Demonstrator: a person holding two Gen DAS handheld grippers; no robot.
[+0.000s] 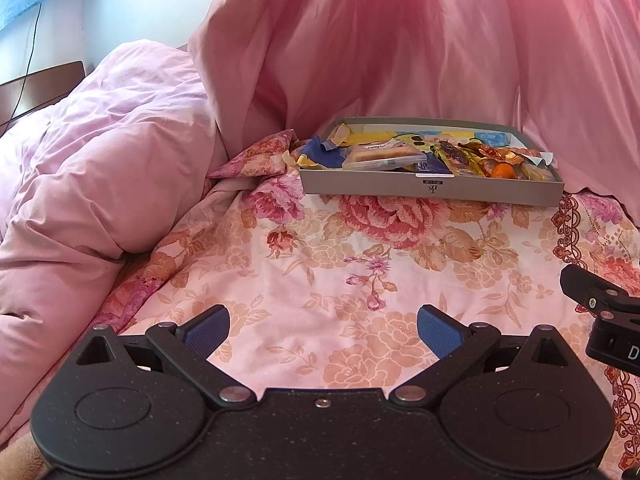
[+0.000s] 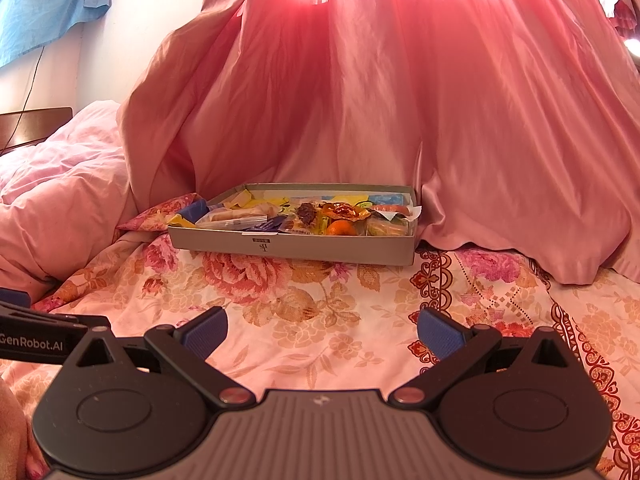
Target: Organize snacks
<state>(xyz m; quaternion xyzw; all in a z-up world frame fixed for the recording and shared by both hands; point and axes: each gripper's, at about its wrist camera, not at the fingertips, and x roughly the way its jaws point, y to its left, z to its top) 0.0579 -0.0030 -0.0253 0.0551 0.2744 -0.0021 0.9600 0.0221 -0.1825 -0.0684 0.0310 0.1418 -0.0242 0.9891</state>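
Snack wrappers jumbled in one grey box (image 1: 432,188), too packed to count; only one mandarin (image 1: 503,171) and a clear-wrapped biscuit pack (image 1: 384,156) readable. Box far wall partly hidden by contents, set on floral bedspread (image 1: 320,264) against pink curtain (image 1: 400,40), pink duvet (image 1: 80,168) to its left. Two grippers: left gripper (image 1: 323,330) and right gripper (image 2: 322,330) both spread wide, holding nothing, well short of box, w/ box straight ahead.

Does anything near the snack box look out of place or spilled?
Yes. At the box's left end, a blue wrapper and a yellow one hang over the rim onto the bedspread. The other snacks lie jumbled inside.
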